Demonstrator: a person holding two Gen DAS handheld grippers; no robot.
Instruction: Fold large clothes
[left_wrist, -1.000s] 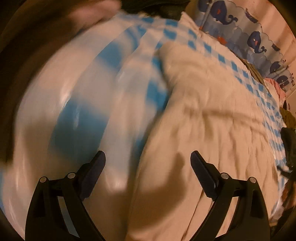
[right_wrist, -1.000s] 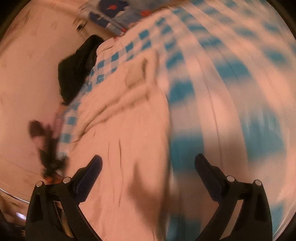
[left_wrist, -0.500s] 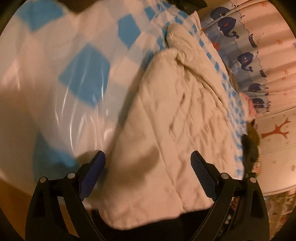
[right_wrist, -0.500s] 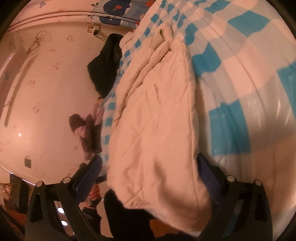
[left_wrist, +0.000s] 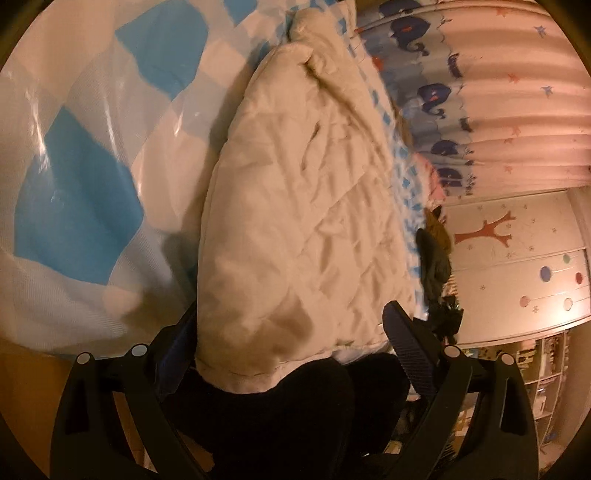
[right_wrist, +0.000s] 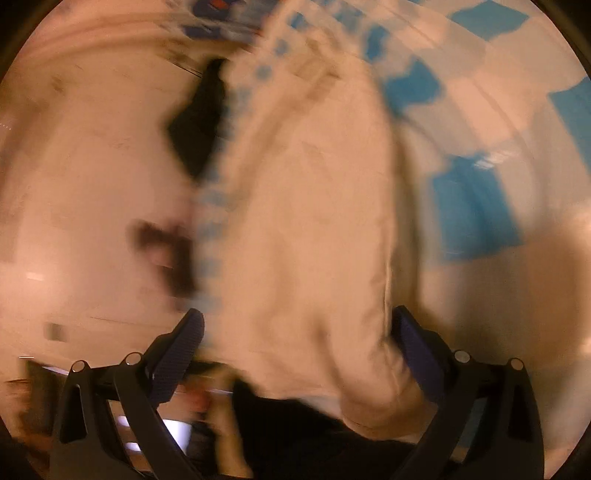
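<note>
A large cream quilted garment (left_wrist: 306, 206) lies lengthwise on a blue-and-white checked bed cover (left_wrist: 85, 192). Its near hem hangs over the bed's front edge. My left gripper (left_wrist: 295, 332) is open, its fingers (left_wrist: 402, 332) on either side of that hem; the left finger is partly hidden behind the cloth. In the blurred right wrist view the same garment (right_wrist: 314, 229) fills the middle, and my right gripper (right_wrist: 295, 347) is open with its fingers on either side of the near corner. Neither gripper holds anything.
A whale-print curtain (left_wrist: 436, 92) hangs behind the bed. Dark clothes (left_wrist: 436, 266) are piled at the bed's far side, also in the right wrist view (right_wrist: 199, 122). A dark shape (left_wrist: 288, 413), probably the person's legs, is below the hem. A wall with tree decals (left_wrist: 517, 266) is at right.
Both grippers have drawn back toward the front edge of the bed. The garment's near hem now sits between each pair of open fingers. The right view is blurred by motion.
</note>
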